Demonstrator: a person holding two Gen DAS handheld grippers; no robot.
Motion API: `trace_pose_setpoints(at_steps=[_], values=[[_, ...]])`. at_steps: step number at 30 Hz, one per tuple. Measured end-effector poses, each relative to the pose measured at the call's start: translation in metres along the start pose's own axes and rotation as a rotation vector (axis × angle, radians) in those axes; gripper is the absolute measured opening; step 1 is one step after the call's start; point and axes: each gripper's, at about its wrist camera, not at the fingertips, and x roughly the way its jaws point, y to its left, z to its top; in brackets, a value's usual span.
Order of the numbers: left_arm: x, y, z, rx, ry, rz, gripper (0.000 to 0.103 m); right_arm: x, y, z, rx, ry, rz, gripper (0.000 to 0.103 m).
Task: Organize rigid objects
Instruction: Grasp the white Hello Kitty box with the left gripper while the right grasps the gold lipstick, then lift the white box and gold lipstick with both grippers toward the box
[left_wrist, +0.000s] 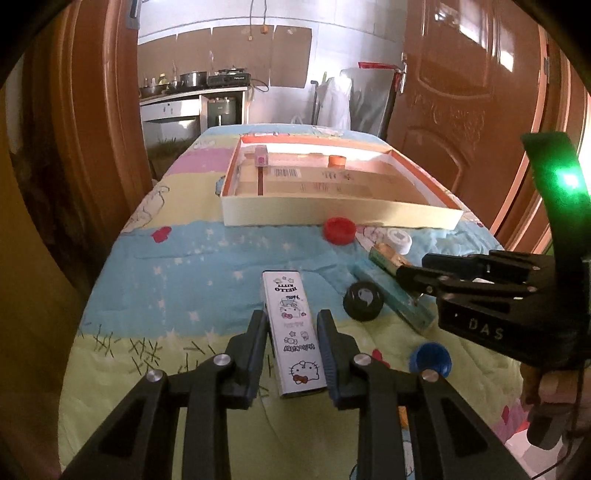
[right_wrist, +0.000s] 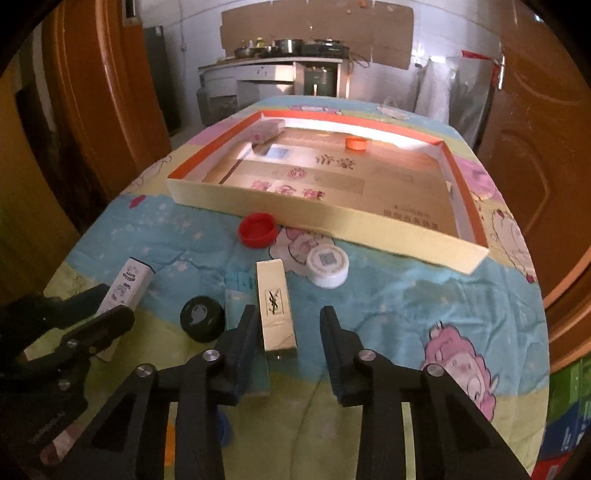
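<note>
A white Hello Kitty box (left_wrist: 295, 332) lies on the bedspread between the fingers of my left gripper (left_wrist: 292, 317); the jaws are open around it with small gaps. It also shows in the right wrist view (right_wrist: 125, 288). My right gripper (right_wrist: 289, 314) is open around a gold box (right_wrist: 275, 306), which lies on a teal box (right_wrist: 236, 295). The right gripper also shows in the left wrist view (left_wrist: 410, 275). A shallow cardboard tray (left_wrist: 332, 212) with an orange rim lies beyond, holding a pink box (left_wrist: 260, 157) and an orange cap (left_wrist: 337, 161).
Loose on the bedspread are a red cap (left_wrist: 339, 229), a white cap (right_wrist: 327, 266), a black cap (right_wrist: 202, 318) and a blue cap (left_wrist: 430, 359). Brown wooden doors flank the bed. A kitchen counter (left_wrist: 192, 92) stands behind.
</note>
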Motion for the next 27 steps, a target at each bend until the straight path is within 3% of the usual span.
trace_pose_setpoints(at_steps=[4,16,20,27], values=[[0.001,0.002,0.004,-0.009,-0.007,-0.009,0.029,0.005,-0.001,0.004,-0.011,0.018,0.020,0.022],[0.002,0.002,0.010,-0.021,-0.012,-0.024,0.028,0.020,0.002,0.009,-0.030,0.046,0.030,0.018],[0.001,0.000,0.014,-0.017,-0.018,-0.027,0.012,0.013,0.000,0.006,-0.004,0.028,0.044,0.018],[0.001,-0.001,0.023,0.000,-0.016,-0.027,0.010,-0.004,-0.003,0.004,0.020,-0.006,0.039,0.018]])
